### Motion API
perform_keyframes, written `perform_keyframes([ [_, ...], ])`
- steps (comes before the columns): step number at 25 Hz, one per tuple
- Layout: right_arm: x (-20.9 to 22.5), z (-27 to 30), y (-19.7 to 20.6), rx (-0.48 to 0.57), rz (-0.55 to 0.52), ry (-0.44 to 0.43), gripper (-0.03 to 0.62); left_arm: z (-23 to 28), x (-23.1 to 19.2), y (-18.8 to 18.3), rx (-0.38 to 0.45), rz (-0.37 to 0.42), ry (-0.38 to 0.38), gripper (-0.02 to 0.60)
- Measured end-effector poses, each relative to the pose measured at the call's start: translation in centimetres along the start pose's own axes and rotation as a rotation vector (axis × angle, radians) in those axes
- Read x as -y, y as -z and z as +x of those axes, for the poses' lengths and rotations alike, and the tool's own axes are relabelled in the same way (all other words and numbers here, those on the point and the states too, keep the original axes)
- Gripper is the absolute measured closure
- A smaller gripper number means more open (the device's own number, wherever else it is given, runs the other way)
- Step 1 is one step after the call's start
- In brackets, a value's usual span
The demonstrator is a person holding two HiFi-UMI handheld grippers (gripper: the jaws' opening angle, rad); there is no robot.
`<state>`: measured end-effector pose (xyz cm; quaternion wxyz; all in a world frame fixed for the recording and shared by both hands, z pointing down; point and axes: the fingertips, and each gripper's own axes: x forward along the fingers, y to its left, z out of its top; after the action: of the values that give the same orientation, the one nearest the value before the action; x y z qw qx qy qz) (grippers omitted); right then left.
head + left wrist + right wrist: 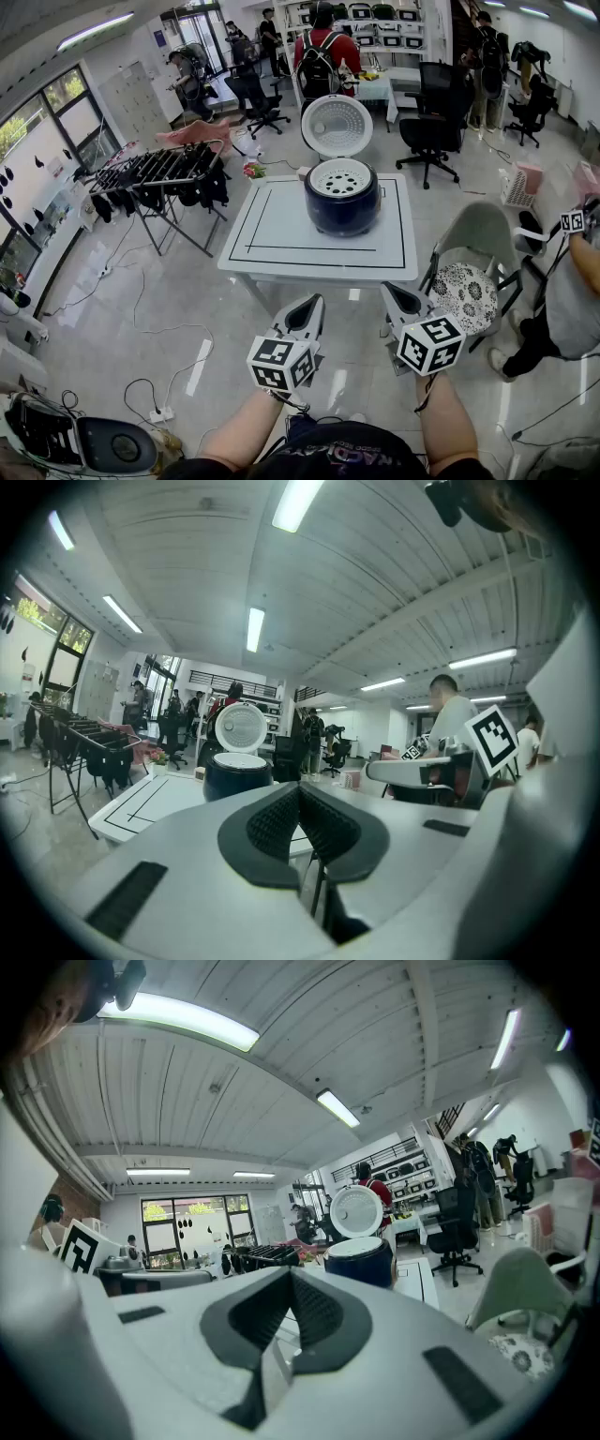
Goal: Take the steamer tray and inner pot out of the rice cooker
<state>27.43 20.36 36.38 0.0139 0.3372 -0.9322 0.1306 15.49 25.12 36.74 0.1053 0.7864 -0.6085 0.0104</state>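
Observation:
A dark blue rice cooker stands on the white table with its lid swung up. A white perforated steamer tray sits in its mouth; the inner pot below it is hidden. Both grippers hang well short of the table's near edge. My left gripper is shut with nothing in it, and so is my right gripper. In the left gripper view the rice cooker shows far ahead beyond the shut left gripper. The right gripper view has the rice cooker ahead of the shut right gripper.
A grey chair with a patterned cushion stands right of the table. A clothes rack is at the left. Black office chairs and several people stand behind. Cables lie on the floor near me.

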Motion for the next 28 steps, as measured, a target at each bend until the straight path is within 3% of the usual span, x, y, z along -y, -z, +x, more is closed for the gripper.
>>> perform_keyframes([
  [6, -0.1, 0.0, 0.0, 0.0, 0.001, -0.006, 0.592, -0.2, 0.0, 0.0, -0.001, -0.003, -0.003, 0.581],
  [11, -1.8, 0.7, 0.1, 0.013, 0.018, -0.075, 0.592, -0.6, -0.9, 0.2, 0.002, -0.011, -0.009, 0.581],
  [28, -5.3, 7.9, 0.1, -0.008, 0.006, -0.086, 0.592, -0.8, -9.0, -0.7, 0.001, -0.039, -0.025, 0.581],
])
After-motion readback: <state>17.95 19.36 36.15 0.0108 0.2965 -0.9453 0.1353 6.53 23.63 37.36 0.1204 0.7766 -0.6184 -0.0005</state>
